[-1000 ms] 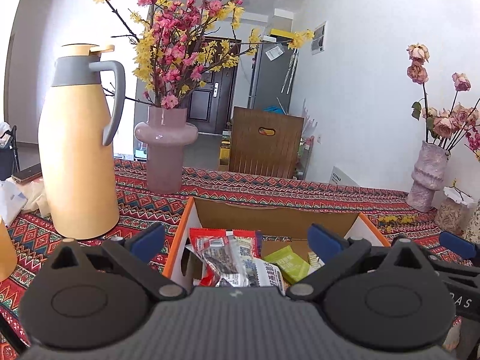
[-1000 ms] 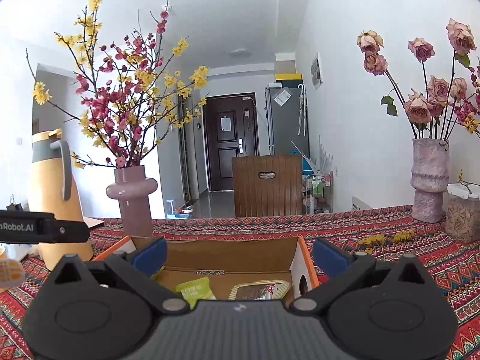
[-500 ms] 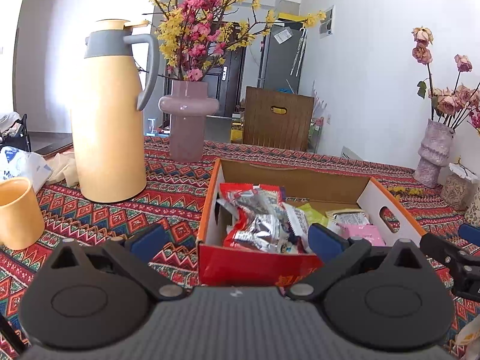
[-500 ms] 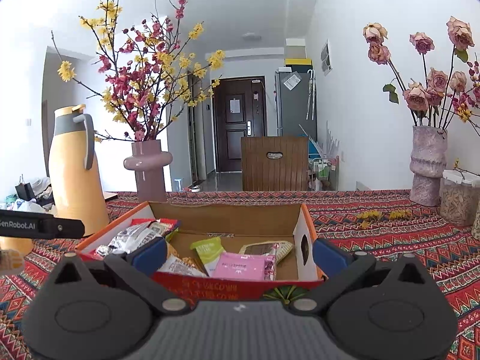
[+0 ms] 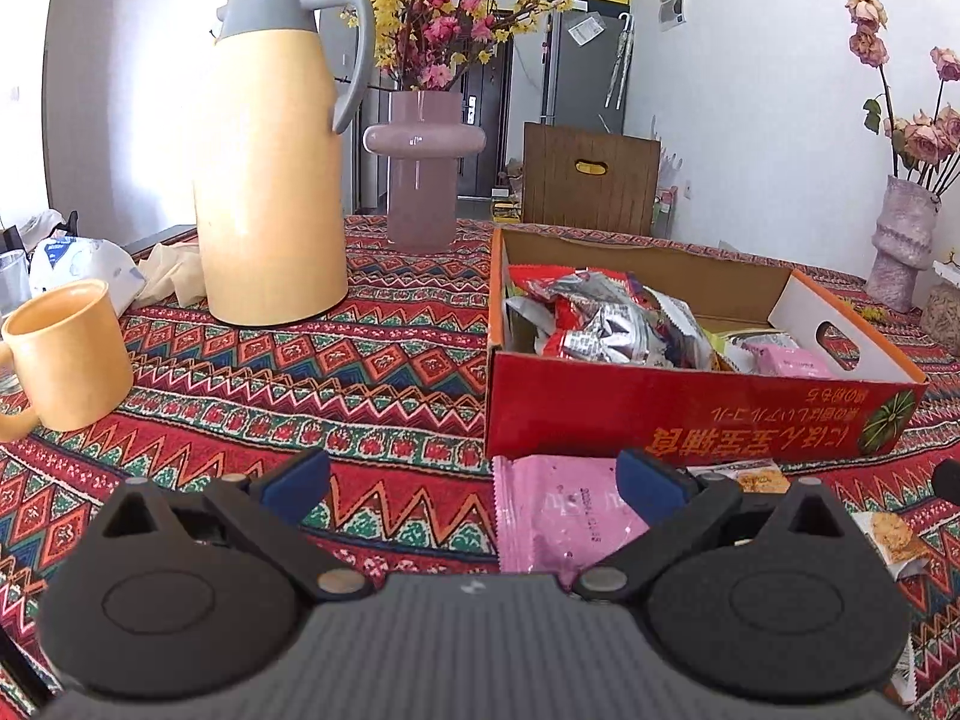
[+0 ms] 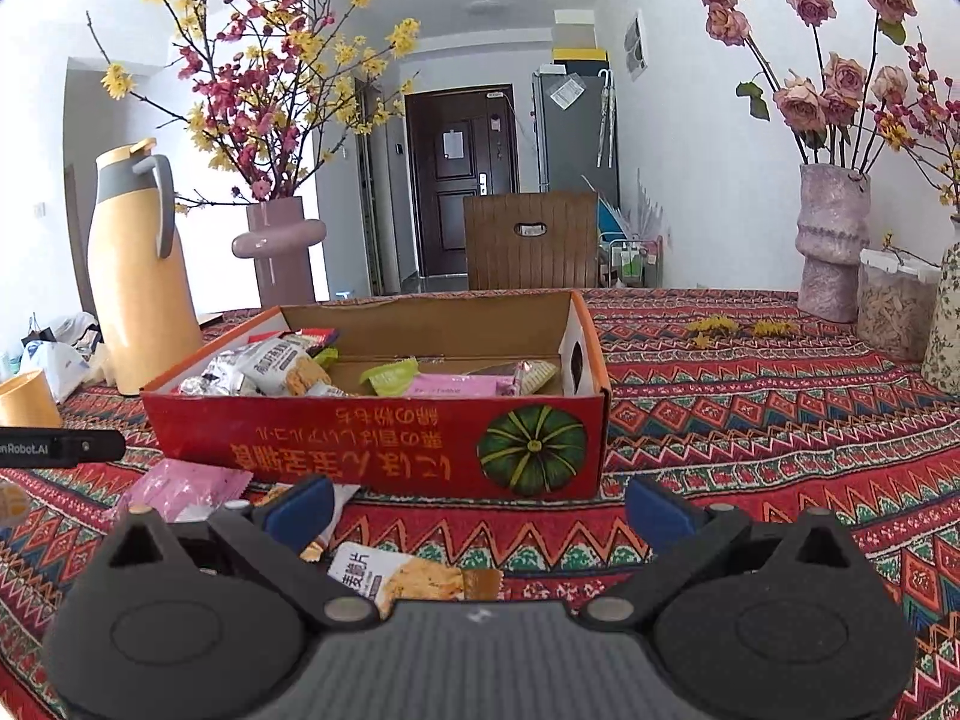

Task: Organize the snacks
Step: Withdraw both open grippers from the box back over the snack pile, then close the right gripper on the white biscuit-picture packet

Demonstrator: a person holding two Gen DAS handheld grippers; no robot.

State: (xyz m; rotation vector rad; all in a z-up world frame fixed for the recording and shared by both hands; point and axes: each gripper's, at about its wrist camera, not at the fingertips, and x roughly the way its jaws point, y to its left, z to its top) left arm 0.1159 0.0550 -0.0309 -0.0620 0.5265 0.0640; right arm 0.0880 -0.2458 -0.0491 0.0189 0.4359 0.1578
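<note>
A red cardboard box (image 5: 690,414) (image 6: 384,444) holds several snack packets, silver-red ones (image 5: 600,324) at its left and a pink one (image 6: 456,387) at its right. On the cloth in front of it lie a pink packet (image 5: 558,516) (image 6: 186,489) and a cracker packet (image 6: 414,579) (image 5: 894,540). My left gripper (image 5: 474,483) is open and empty, low over the cloth, with the pink packet by its right finger. My right gripper (image 6: 480,507) is open and empty, just above the cracker packet.
A yellow thermos jug (image 5: 270,168), a yellow mug (image 5: 66,354) and a mauve vase of blossoms (image 5: 423,174) stand left of the box. A rose vase (image 6: 831,246) and a clear jar (image 6: 894,306) stand at the right.
Both grippers have drawn back from over the box and dropped towards the cloth in front of it. The loose packets have come into view. Both stay open.
</note>
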